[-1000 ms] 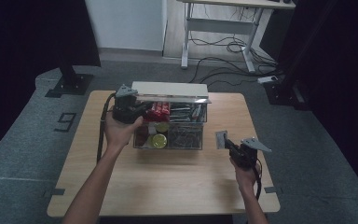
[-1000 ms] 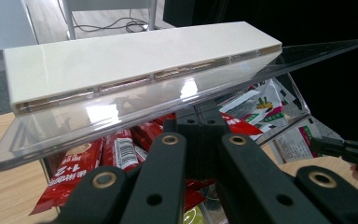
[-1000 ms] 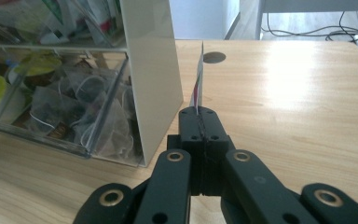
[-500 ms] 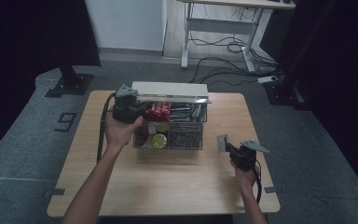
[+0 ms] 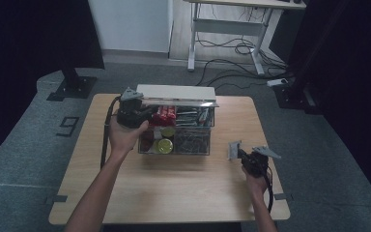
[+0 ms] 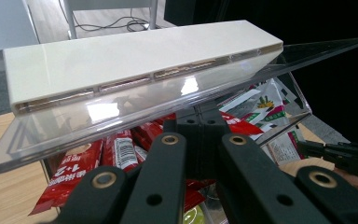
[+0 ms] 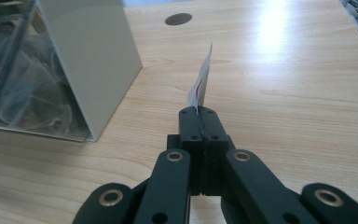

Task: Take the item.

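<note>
While the left gripper (image 5: 142, 112), at the upper left of the high view, has its jaws closed on the lid (image 6: 135, 88) of the box (image 5: 176, 133) and props it up, the right gripper (image 5: 244, 154) sits at the lower right of that view with its jaws clamped on a thin sachet (image 7: 200, 86), which stands on edge above the table (image 7: 284, 93), well apart from the box. The step in hand looks like taking sachets out and laying them on the table, so the sachet should go down flat on bare wood before the jaws release, clear of the box wall. The lid should be kept steady and high, since it overhangs the opening and would drop onto the contents if let go. The clear box is divided: red sachets (image 6: 81, 161) lie in the upper left compartment, white and green packets (image 6: 261, 105) to their right, a yellow-lidded round thing (image 5: 164, 145) at the lower left, and darker items, too small to tell, at the lower right.
</note>
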Demonstrator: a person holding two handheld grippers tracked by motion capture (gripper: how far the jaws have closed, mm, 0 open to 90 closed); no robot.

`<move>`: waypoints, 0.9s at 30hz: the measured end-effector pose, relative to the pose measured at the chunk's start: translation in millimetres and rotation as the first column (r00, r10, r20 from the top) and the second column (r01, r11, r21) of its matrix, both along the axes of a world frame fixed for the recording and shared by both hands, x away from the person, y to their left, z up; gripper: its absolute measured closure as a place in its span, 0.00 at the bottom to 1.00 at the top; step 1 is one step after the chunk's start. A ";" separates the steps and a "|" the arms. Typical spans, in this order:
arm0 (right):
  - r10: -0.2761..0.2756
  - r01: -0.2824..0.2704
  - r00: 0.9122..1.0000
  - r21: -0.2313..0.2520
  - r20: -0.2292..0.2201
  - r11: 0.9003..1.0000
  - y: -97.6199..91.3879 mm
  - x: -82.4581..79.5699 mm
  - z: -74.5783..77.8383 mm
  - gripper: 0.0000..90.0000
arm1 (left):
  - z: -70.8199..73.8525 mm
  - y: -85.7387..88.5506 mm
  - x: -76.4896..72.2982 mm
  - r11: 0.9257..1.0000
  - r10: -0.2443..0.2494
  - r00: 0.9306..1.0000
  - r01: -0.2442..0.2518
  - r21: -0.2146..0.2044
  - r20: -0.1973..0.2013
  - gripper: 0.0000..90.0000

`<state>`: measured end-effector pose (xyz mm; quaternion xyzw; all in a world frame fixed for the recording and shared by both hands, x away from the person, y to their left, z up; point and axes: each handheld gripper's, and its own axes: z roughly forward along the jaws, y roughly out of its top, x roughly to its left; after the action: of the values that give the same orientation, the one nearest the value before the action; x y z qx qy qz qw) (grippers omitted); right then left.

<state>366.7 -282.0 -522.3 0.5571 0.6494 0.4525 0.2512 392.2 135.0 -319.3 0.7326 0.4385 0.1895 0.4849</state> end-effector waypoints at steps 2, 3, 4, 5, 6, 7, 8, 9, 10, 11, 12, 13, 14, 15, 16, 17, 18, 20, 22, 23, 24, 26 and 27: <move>-0.007 0.007 1.000 -0.002 -0.007 1.000 -2.2 1.5 -2.0 0.99 | 0.0 -0.1 0.0 1.000 0.000 1.000 0.000 0.000 0.000 1.00; -0.011 0.011 1.000 -0.001 -0.012 1.000 -3.5 2.4 -2.9 0.99 | 0.0 -0.4 0.0 1.000 0.001 1.000 -0.001 0.001 0.000 1.00; -0.014 0.014 1.000 -0.003 -0.017 1.000 -4.7 3.4 -4.0 0.99 | 0.2 -0.7 -0.2 1.000 0.000 1.000 0.000 0.001 0.001 1.00; -0.020 0.020 1.000 -0.005 -0.024 1.000 -5.9 4.7 -5.2 0.99 | 0.3 -0.9 -0.4 1.000 0.000 1.000 0.000 -0.001 0.002 1.00; -0.022 0.022 0.999 -0.009 -0.025 1.000 -6.8 5.4 -6.0 0.99 | 0.3 -1.0 -0.5 1.000 -0.001 1.000 0.001 0.000 0.002 1.00; -0.026 0.026 0.999 -0.009 -0.027 1.000 -8.0 6.2 -7.1 0.99 | 0.2 -0.9 -0.5 1.000 -0.001 1.000 0.001 0.000 0.002 1.00; -0.032 0.031 0.999 -0.011 -0.033 0.999 -9.3 7.0 -8.5 0.99 | 0.1 -0.7 -0.5 1.000 -0.001 1.000 0.001 0.000 0.001 1.00; -0.034 0.034 0.999 -0.014 -0.036 0.999 -10.3 7.4 -9.4 0.99 | 0.1 -0.7 -0.6 1.000 -0.001 1.000 0.001 -0.001 0.001 1.00; -0.037 0.037 0.999 -0.013 -0.038 0.999 -10.9 7.8 -10.5 0.99 | 0.2 -0.8 -0.7 1.000 -0.001 1.000 0.001 0.000 0.001 1.00; -0.040 0.039 0.998 -0.014 -0.044 0.999 -12.5 8.2 -12.1 0.98 | 0.3 -0.9 -0.8 1.000 -0.002 1.000 0.002 -0.001 0.001 1.00; -0.041 0.040 0.998 -0.017 -0.049 0.999 -13.3 8.5 -12.9 0.98 | 0.4 -1.2 -0.9 1.000 -0.002 1.000 0.002 -0.002 0.002 1.00; -0.043 0.041 0.998 -0.023 -0.055 0.999 -14.4 9.2 -14.3 0.98 | 0.5 -1.5 -1.0 1.000 -0.002 1.000 0.002 -0.003 0.003 1.00; -0.045 0.044 0.997 -0.026 -0.060 0.999 -15.1 9.8 -15.5 0.98 | 0.3 -2.0 -1.0 1.000 -0.003 1.000 0.003 -0.002 0.003 1.00; -0.050 0.048 0.996 -0.033 -0.073 0.998 -16.5 10.7 -17.6 0.98 | 0.1 -2.2 -1.0 1.000 -0.004 1.000 0.004 0.000 0.003 1.00; -0.059 0.054 0.994 -0.046 -0.096 0.997 -18.6 11.8 -21.3 0.95 | 0.0 -2.1 -0.9 1.000 -0.004 1.000 0.004 0.000 0.003 1.00; -0.059 0.054 0.994 -0.046 -0.096 0.997 -18.6 11.8 -21.3 0.95 | -0.1 -1.8 -0.7 1.000 -0.003 1.000 0.003 0.000 0.002 1.00; -0.060 0.055 0.992 -0.052 -0.109 0.997 -19.5 12.6 -23.1 0.93 | -0.2 -1.6 -0.5 1.000 -0.002 1.000 0.002 -0.001 0.001 1.00; -0.064 0.056 0.990 -0.069 -0.128 0.996 -21.2 13.6 -26.1 0.90 | -0.2 -1.4 -0.3 1.000 -0.002 1.000 0.002 0.000 0.001 1.00; -0.068 0.059 0.989 -0.069 -0.133 0.996 -22.3 13.7 -27.7 0.88 | -0.3 -1.5 -0.2 1.000 -0.002 1.000 0.002 0.000 0.000 1.00; -0.072 0.062 0.988 -0.076 -0.137 0.995 -22.4 13.7 -27.8 0.86 | -0.3 -1.5 -0.2 1.000 -0.001 1.000 0.001 0.000 0.000 1.00; -0.077 0.065 0.988 -0.085 -0.135 0.994 -22.3 14.0 -28.3 0.85 | -0.3 -1.5 -0.2 1.000 -0.002 1.000 0.002 0.000 0.000 1.00; -0.080 0.066 0.987 -0.101 -0.139 0.993 -22.2 14.5 -28.9 0.77 | -0.1 -1.2 -0.2 1.000 -0.002 1.000 0.002 -0.001 -0.001 1.00; -0.086 0.070 0.986 -0.111 -0.145 0.991 -22.4 14.7 -28.8 0.72 | 0.1 -1.0 -0.2 1.000 -0.002 1.000 0.002 -0.001 -0.001 1.00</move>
<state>381.5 -304.5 -551.1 0.6003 0.6671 0.3645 0.2484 392.1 134.1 -319.2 0.7331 0.4379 0.1885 0.4851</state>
